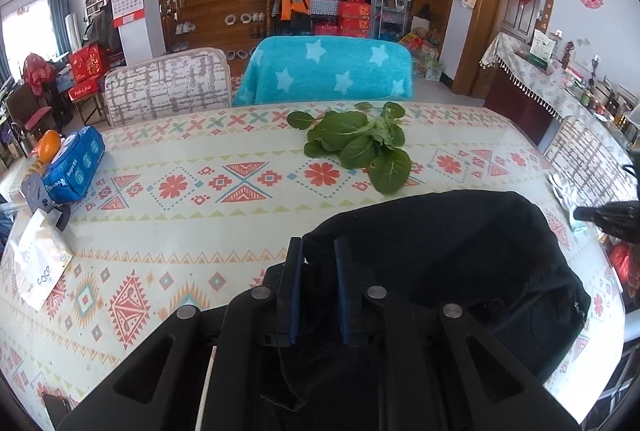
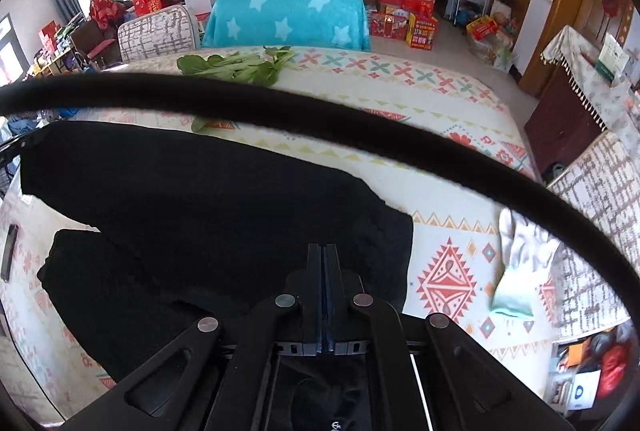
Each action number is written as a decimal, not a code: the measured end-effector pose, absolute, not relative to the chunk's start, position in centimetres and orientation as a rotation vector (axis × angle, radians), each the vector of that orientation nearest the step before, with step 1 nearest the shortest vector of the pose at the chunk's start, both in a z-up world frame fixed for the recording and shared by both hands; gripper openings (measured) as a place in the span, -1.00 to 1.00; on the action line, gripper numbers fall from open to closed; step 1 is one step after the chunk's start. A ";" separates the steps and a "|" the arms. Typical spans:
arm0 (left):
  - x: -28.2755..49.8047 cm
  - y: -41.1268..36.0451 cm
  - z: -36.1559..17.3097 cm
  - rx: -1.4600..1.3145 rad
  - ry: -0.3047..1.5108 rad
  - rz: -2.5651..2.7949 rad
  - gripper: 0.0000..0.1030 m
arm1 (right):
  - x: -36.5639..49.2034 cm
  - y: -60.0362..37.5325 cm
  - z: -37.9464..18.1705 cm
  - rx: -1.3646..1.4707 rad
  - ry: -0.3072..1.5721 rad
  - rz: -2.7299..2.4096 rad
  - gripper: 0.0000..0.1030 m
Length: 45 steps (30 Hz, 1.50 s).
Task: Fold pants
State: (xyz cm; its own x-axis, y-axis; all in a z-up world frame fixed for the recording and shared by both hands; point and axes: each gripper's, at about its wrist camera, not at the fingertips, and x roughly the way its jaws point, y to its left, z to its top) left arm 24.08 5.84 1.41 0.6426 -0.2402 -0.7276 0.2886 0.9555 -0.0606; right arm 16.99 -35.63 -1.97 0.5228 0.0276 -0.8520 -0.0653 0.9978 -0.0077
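Black pants (image 1: 460, 263) lie bunched on the patterned tablecloth (image 1: 200, 191). My left gripper (image 1: 319, 245) sits at the pants' left edge, its jaws a little apart with a fold of the black fabric between them. In the right wrist view the pants (image 2: 208, 207) spread across the table with two legs trailing left. My right gripper (image 2: 323, 251) is over the pants, its jaws pressed together; no fabric shows between them. The right gripper's tip also shows at the right edge of the left wrist view (image 1: 608, 215).
Leafy greens (image 1: 360, 143) lie beyond the pants. A blue wipes pack (image 1: 76, 163), an orange (image 1: 50, 145) and a tissue pack (image 1: 36, 271) sit at the left. A pale glove (image 2: 520, 263) lies right. A black cable (image 2: 320, 119) crosses the right view. Chairs stand behind the table.
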 end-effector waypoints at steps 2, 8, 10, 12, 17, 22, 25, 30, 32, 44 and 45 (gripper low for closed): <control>23.6 5.7 1.6 0.059 0.815 -0.305 -0.72 | 17.9 -36.1 -2.4 -0.022 1.020 0.040 -0.81; 23.4 6.2 1.2 0.044 0.809 -0.319 -0.72 | 23.6 -34.8 -4.9 -0.136 1.015 0.013 0.78; 23.9 6.6 0.7 0.032 0.815 -0.321 -0.72 | 25.9 -34.1 -6.4 -0.204 1.058 0.024 0.75; 24.5 7.1 0.1 0.014 0.826 -0.324 -0.72 | 27.8 -33.7 -7.9 -0.264 1.095 0.030 0.73; 26.2 8.1 -1.1 -0.016 0.853 -0.337 -0.72 | 31.2 -34.1 -10.7 -0.284 1.174 0.077 0.69; 27.8 8.3 -2.3 -0.025 0.873 -0.333 -0.72 | 31.6 -33.8 -12.3 -0.291 1.208 0.167 0.36; 28.5 8.5 -3.0 -0.041 0.887 -0.325 -0.72 | 31.3 -34.3 -12.1 -0.229 1.217 0.179 -0.09; 28.9 8.6 -3.2 -0.042 0.892 -0.307 -0.72 | 30.4 -35.6 -10.8 -0.160 1.195 0.145 -0.83; 28.7 8.6 -2.9 -0.040 0.885 -0.302 -0.72 | 29.8 -35.3 -10.2 -0.170 1.181 0.142 -0.85; 23.7 9.6 0.5 -0.023 0.813 -0.272 -0.72 | 21.7 -34.1 -2.8 -0.116 1.021 0.153 -0.92; 23.2 9.8 0.6 -0.026 0.811 -0.270 -0.72 | 20.9 -34.0 -2.3 -0.109 1.011 0.155 -0.92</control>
State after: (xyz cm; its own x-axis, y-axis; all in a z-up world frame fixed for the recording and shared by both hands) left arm 23.22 9.78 0.62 0.6561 -0.2479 -0.7128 0.2280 0.9655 -0.1259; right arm 20.92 -34.03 -2.28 0.5219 0.0784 -0.8494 -0.1791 0.9837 -0.0193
